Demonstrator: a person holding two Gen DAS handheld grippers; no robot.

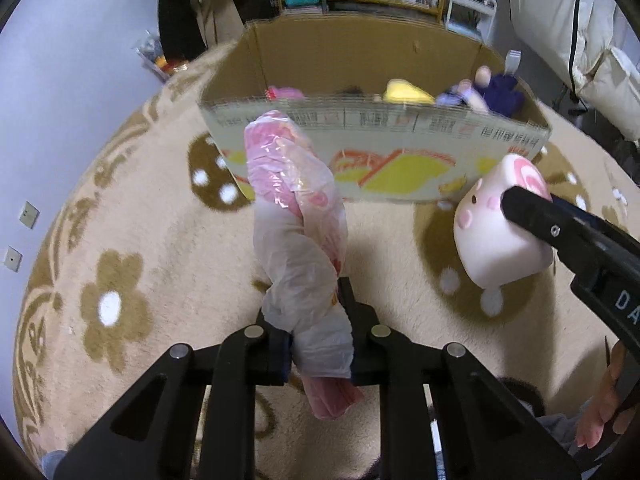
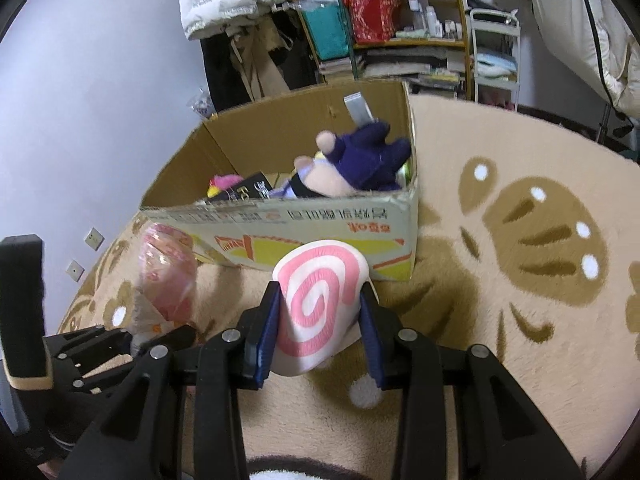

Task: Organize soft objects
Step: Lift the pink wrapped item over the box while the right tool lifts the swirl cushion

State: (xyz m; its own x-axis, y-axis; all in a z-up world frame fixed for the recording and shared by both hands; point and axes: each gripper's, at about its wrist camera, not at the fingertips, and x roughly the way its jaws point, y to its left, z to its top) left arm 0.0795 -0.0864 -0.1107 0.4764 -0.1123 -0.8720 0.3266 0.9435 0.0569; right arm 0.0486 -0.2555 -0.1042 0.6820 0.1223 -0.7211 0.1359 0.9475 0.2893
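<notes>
**Soft toys held short of the cardboard box**

Plastic-wrapped pink plush (image 1: 296,216) sits clamped in the left gripper (image 1: 316,344), raised just before the cardboard box (image 1: 376,152). The right gripper (image 2: 320,332) squeezes a swirl-topped squishy toy (image 2: 320,300) beside it. Both look carried high to clear the box's near wall and join the purple-haired doll (image 2: 360,160) inside.

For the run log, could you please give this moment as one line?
left gripper: shut on plastic-wrapped pink toy | right gripper: shut on swirl-roll plush | cardboard box: ahead, holds plush toys
</notes>
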